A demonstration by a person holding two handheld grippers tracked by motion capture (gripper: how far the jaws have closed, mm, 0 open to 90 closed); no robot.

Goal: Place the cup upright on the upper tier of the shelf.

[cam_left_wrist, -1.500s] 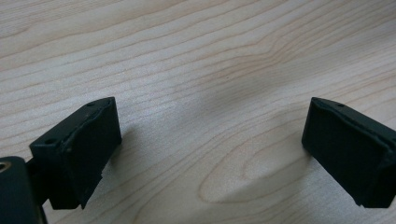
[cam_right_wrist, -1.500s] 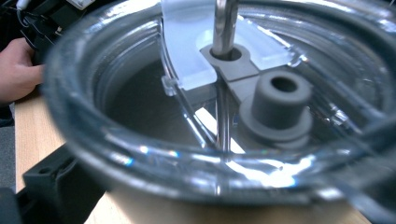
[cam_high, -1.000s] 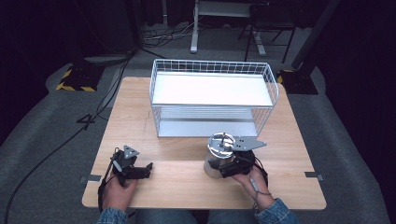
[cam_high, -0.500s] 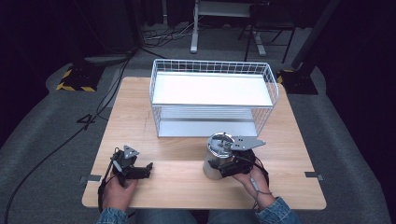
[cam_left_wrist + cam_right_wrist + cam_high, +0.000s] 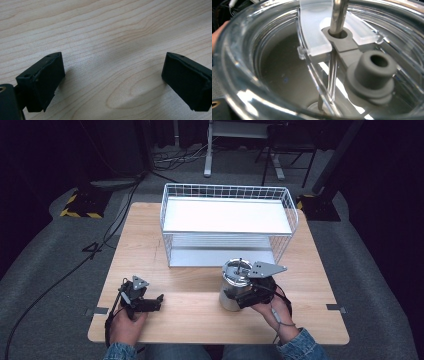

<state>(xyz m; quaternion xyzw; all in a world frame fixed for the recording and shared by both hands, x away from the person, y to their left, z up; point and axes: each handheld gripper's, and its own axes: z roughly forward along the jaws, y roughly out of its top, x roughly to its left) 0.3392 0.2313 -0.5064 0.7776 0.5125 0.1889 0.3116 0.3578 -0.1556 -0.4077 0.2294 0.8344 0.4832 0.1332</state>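
Right gripper [image 5: 239, 296] clamped on a steel canister [image 5: 234, 290] with a clear lid.
Wire basket [image 5: 227, 224] stands just behind; left gripper [image 5: 156, 301], jaws apart, rests on bare table [image 5: 195, 320].

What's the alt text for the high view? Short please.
On a wooden table, the right gripper presses against the side of a steel canister with a clear lid, just in front of a white wire basket rack. The left gripper rests open on the bare tabletop near the front left corner.
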